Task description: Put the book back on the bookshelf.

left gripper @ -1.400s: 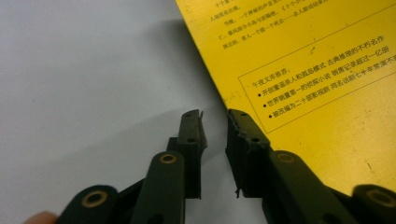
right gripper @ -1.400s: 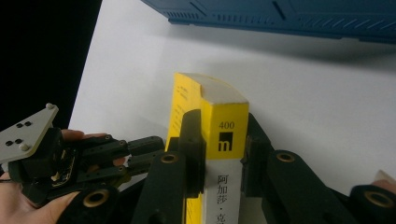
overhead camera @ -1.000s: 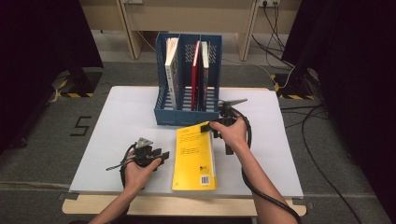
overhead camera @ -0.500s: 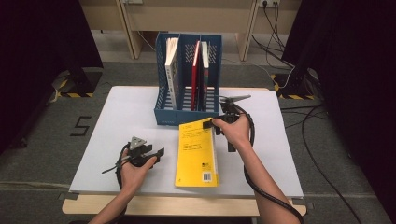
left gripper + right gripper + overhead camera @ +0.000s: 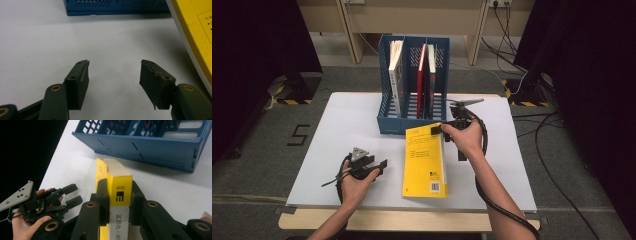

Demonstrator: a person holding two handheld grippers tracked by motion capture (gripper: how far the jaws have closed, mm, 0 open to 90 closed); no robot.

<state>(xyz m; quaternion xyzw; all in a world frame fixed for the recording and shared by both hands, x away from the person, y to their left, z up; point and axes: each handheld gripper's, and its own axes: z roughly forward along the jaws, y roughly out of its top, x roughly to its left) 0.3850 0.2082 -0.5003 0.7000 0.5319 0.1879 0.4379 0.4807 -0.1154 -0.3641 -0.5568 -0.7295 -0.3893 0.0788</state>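
Here, in the high view, a yellow book (image 5: 425, 161) is seen on the white table (image 5: 337, 125), just in front of the blue file rack (image 5: 412, 100). Its far end is lifted off the table by the right gripper (image 5: 443, 129), while its near end rests close to the table's front edge. The long axis is run from the person toward the rack, so the raised end is pointed at the compartments; this is judged to be a tilt toward standing the book upright for filing. 3 books are already stood in the rack. The left gripper (image 5: 379, 164) is held apart, to the left of the book.

In the left gripper view, the jaws are spread wide over bare table with nothing between them, and the book's edge (image 5: 195, 37) is passed at the right.

In the right gripper view, the book's spine (image 5: 120, 192) is clamped between the right gripper's jaws, near the top end, with the rack (image 5: 155, 147) just beyond.
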